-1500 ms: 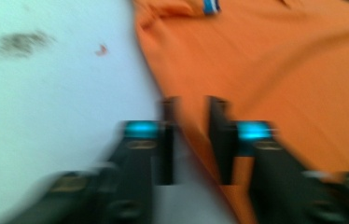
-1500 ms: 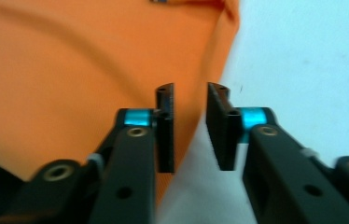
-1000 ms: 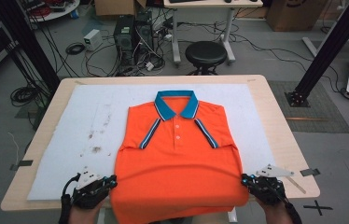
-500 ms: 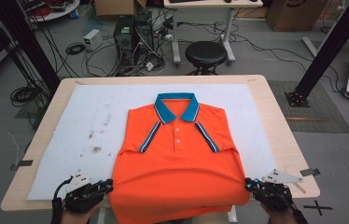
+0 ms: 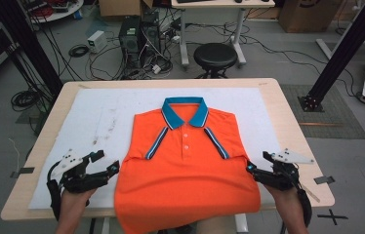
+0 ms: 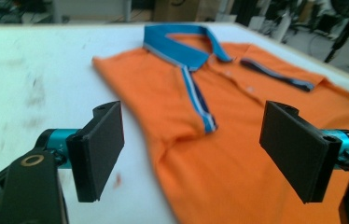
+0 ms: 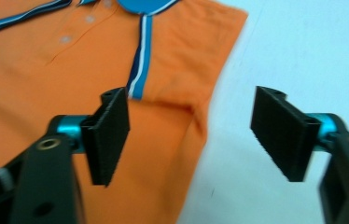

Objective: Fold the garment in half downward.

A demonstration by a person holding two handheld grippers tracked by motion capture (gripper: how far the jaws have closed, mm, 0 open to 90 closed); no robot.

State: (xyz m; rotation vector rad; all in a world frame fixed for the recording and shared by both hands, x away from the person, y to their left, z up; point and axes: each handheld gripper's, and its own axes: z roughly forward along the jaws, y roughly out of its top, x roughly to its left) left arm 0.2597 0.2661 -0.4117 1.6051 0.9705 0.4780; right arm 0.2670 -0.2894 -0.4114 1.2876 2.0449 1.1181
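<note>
An orange polo shirt [image 5: 186,165] with a blue collar [image 5: 184,110] lies face up on the white mat [image 5: 92,117], sleeves folded in, its hem hanging over the table's front edge. My left gripper [image 5: 106,162] sits at the shirt's lower left edge; its jaws have just been opening and stand open. In the left gripper view the gripper [image 6: 200,149] frames the shirt [image 6: 238,177] without touching it. My right gripper [image 5: 258,162] mirrors it at the lower right edge, its jaws just opened too. In the right gripper view the gripper [image 7: 196,130] spans the shirt's side edge [image 7: 172,60], nothing pinched.
The mat covers most of the wooden table [image 5: 288,122] and carries dark smudges [image 5: 107,124] left of the shirt. Behind the table stand a black stool [image 5: 214,54], a computer tower [image 5: 131,36] with cables, and black frame posts [image 5: 346,44].
Both grippers went from shut on the shirt's lower side edges to open and let go. Both hands lifted and moved up along the shirt's sides.
</note>
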